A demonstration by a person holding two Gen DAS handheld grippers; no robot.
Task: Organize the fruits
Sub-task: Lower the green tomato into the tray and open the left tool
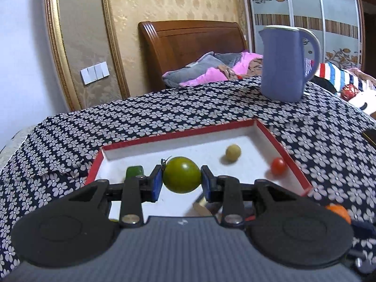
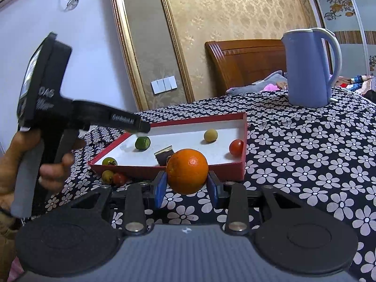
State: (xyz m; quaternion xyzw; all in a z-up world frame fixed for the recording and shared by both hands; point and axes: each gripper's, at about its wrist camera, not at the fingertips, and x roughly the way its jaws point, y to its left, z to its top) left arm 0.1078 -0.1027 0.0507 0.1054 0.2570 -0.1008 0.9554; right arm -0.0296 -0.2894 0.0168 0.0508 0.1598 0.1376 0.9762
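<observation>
Frame centre: left gripper (image 1: pixel 181 180) clamps a round green tomato (image 1: pixel 181 175) above the red-rimmed white tray (image 1: pixel 285 151); right gripper (image 2: pixel 187 184) clamps a round orange (image 2: pixel 187 171). Smooth, pinched skins might slip and roll away.

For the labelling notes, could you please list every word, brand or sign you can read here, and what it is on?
"GenRobot.AI": white print on the left gripper's black arm, slightly blurred.
"DAS": white letters on its body; the line beneath is too blurred to read.
A small white logo mark on the right gripper's grey housing, no letters.
Nothing else is readable.

"GenRobot.AI" — white lettering on left gripper (image 2: pixel 141 127) arm; other print unreadable.
</observation>
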